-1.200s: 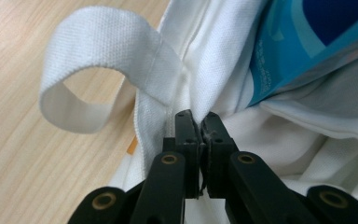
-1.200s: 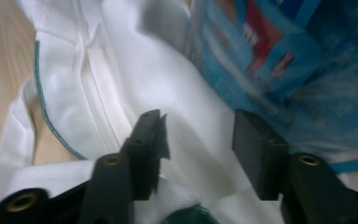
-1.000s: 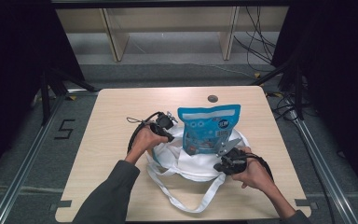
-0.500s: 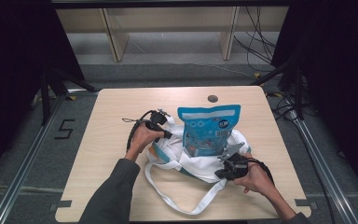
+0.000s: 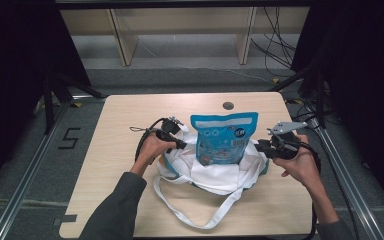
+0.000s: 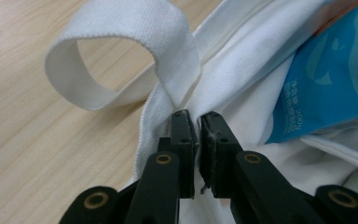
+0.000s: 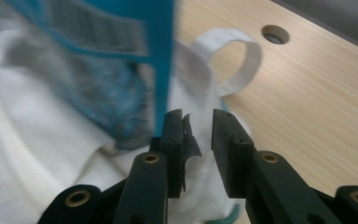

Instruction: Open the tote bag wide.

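One blue plastic snack pouch stands upright in the mouth of a white cloth tote bag, between the two tongs, with its lower part sunk in the fabric and its printed top rising free. The left tongs sit at the bag's rim on the pouch's left side, jaws drawn narrow with a fold of white cloth pinched between them just below a curled white webbing handle loop; they have just eased a touch, yet the cloth looks gripped. The right tongs are off the bag on the pouch's right side, and their jaws have just been opening, now standing a little apart with nothing between them, the pouch's blue edge just beyond the left jaw. A long white strap trails from the bag toward the near edge of the pale wooden desk, on the person's side of both tongs. As I judge it, the risk is a topple: with one side of the rim let go, the mouth may sag and the tall pouch could tip out toward the right tongs, or the slackening left pinch may slip off the cloth.
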`<state>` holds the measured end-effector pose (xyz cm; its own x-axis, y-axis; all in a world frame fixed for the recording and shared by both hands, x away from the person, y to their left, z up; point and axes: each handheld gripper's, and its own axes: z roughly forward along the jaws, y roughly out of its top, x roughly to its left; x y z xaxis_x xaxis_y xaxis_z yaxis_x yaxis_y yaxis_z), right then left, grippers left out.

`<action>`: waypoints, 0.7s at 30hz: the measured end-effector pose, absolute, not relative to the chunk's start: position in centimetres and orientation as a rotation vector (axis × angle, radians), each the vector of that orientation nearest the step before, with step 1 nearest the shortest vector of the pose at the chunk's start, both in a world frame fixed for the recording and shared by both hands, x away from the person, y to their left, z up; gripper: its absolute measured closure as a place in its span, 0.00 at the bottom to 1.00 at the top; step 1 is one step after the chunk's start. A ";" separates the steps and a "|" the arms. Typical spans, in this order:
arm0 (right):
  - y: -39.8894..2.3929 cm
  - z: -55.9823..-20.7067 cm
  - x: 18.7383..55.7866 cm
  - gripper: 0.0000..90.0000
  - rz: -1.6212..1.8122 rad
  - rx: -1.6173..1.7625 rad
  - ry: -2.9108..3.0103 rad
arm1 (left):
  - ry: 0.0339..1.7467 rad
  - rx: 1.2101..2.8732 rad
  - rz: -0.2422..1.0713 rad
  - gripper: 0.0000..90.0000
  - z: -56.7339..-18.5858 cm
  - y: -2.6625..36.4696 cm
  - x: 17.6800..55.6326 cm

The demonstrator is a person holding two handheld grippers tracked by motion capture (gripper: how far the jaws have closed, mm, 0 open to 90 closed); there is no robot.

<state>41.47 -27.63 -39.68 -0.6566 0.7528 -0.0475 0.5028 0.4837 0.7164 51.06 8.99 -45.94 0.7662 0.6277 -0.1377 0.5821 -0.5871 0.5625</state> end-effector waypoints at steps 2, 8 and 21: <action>-27.8 -40.6 42.9 0.80 0.967 1.097 2.387 | 0.900 2.364 0.099 0.92 -45.8 9.0 51.1; -27.7 -42.5 44.7 0.94 0.891 1.093 2.405 | 0.889 2.352 0.097 0.91 -46.0 9.1 51.1; -27.9 -41.2 44.1 0.65 1.137 1.186 2.389 | 0.891 2.350 0.104 0.91 -45.9 9.1 50.9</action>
<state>44.06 -27.95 -41.20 -0.6411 0.7583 0.1181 0.5700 0.3674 0.7349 50.93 9.13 -45.91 0.7696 0.6234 -0.1378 0.5750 -0.5830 0.5740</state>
